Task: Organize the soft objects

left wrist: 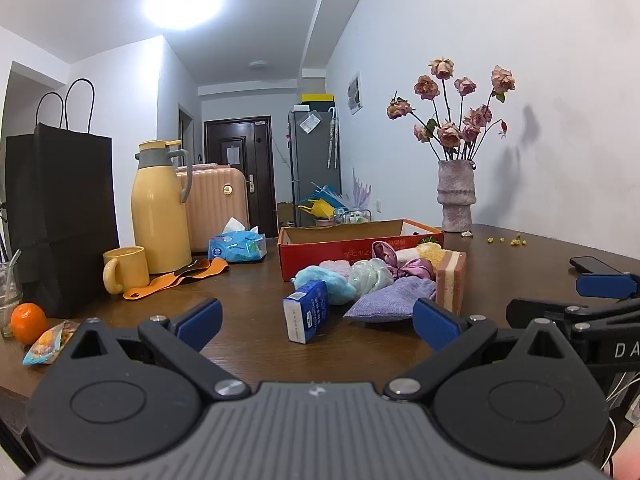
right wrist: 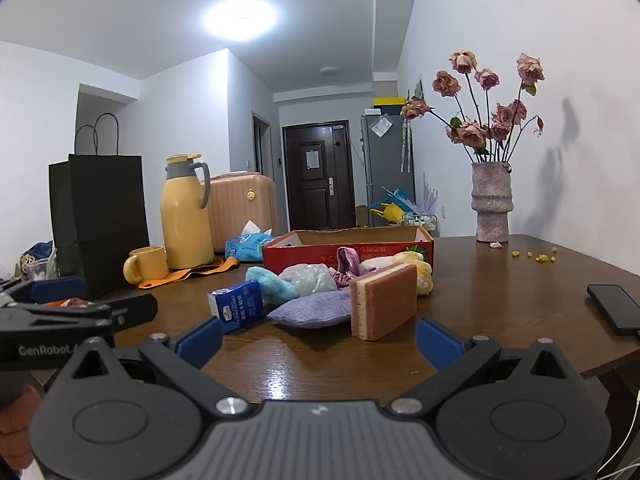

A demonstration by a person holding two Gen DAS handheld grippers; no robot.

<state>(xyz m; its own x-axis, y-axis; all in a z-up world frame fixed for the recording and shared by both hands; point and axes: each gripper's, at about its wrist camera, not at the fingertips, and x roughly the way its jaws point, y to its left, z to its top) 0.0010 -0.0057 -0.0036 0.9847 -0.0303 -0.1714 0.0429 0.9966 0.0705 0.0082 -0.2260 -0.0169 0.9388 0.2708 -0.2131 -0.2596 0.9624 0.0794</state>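
Observation:
A pile of soft things lies on the brown table point(left wrist: 248, 320) in front of a red cardboard box point(left wrist: 352, 248): a purple fabric pouch point(left wrist: 390, 300), a pink-and-yellow sponge point(left wrist: 451, 280) standing on edge, a blue fluffy cloth point(left wrist: 328, 282), a pale green mesh puff point(left wrist: 370, 276) and a pink satin scrunchie point(left wrist: 408, 266). A blue tissue pack point(left wrist: 307, 312) stands beside them. My left gripper point(left wrist: 316, 322) is open and empty, short of the pile. My right gripper point(right wrist: 320, 338) is open and empty, just short of the sponge point(right wrist: 382, 300) and pouch point(right wrist: 312, 308).
A black paper bag point(left wrist: 60, 220), yellow thermos point(left wrist: 160, 208), yellow mug point(left wrist: 126, 268), orange strap point(left wrist: 176, 278), an orange point(left wrist: 28, 322) and a snack packet point(left wrist: 48, 342) stand at the left. A vase of dried roses point(left wrist: 456, 196) and a phone point(right wrist: 614, 308) are at the right.

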